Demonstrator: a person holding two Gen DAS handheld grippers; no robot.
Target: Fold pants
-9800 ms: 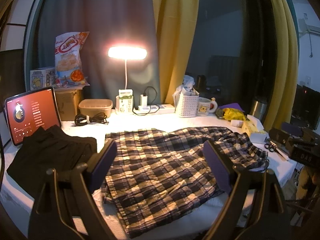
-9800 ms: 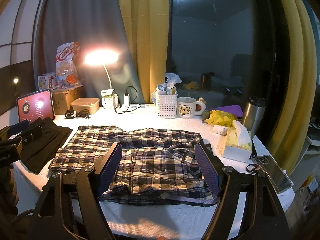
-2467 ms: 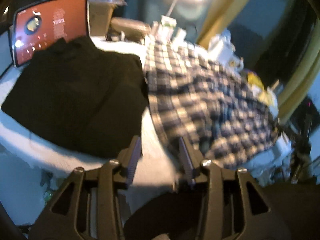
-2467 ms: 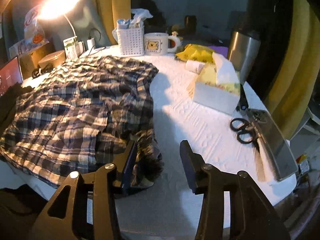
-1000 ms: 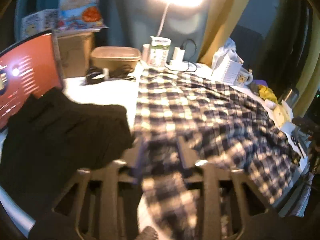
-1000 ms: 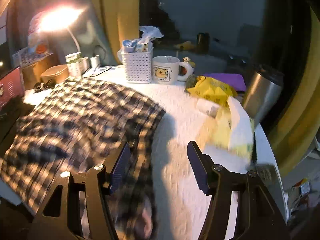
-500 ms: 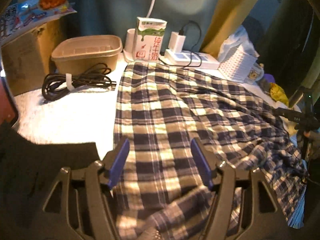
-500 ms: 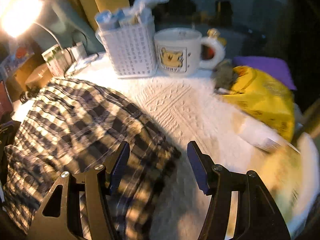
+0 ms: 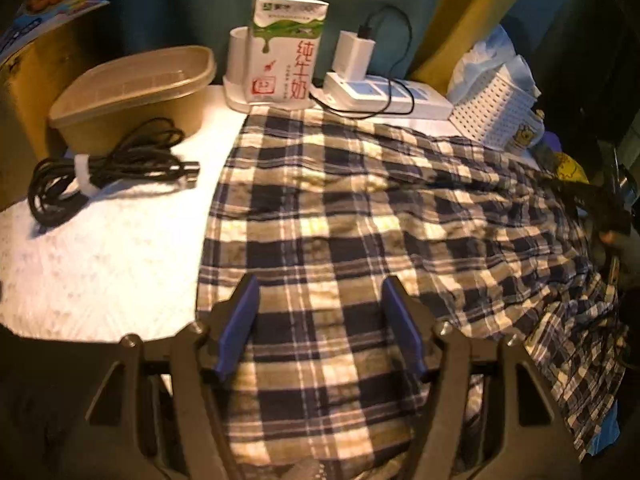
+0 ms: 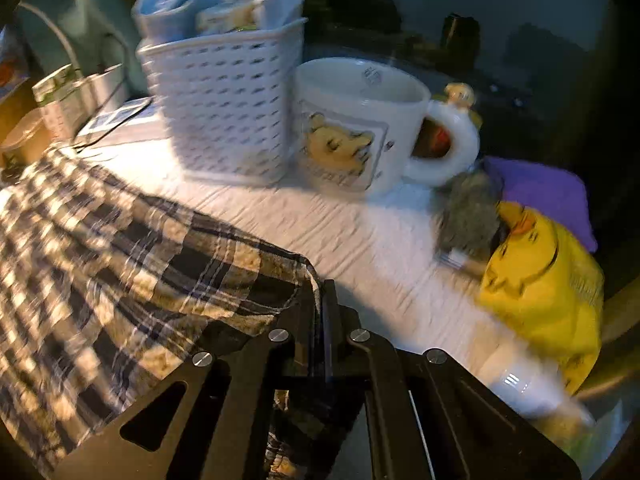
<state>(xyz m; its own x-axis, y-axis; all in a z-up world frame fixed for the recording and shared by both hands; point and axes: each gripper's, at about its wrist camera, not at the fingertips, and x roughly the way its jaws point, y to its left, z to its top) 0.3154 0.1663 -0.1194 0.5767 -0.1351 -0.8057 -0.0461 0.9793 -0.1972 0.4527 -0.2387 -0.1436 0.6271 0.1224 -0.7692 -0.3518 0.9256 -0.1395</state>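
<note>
Both my grippers have travelled from the near edge of the table to its far side since a second ago, and the plaid pants (image 9: 360, 216) now lie doubled over on the white tablecloth (image 9: 100, 248), their far edge reaching the milk carton (image 9: 285, 48) and the power strip (image 9: 384, 94).

From the left wrist camera I see the pants cover most of the cloth, from the middle out to the right edge of the table. My left gripper (image 9: 318, 320) points steeply down over the near part of the fabric. Its jaws have been opening within the last second and now stand wide apart; the blue pads (image 9: 236, 328) are on both sides of the plaid but do not press it, so this gripper has let go.

My right gripper (image 10: 322, 316) also points down, at the right corner of the pants. Its jaws have just been closing and are now clenched on the edge of the fabric, which goes down between the two fingers. The picture here is blurred by motion. Behind this corner stand the white basket (image 10: 228, 108) and the bear mug (image 10: 356, 124), both apart from the pants, and the yellow bag (image 10: 544, 280) lies to the right.

Left of the pants are the brown container (image 9: 132, 92) and a coiled black cable (image 9: 108, 172).
</note>
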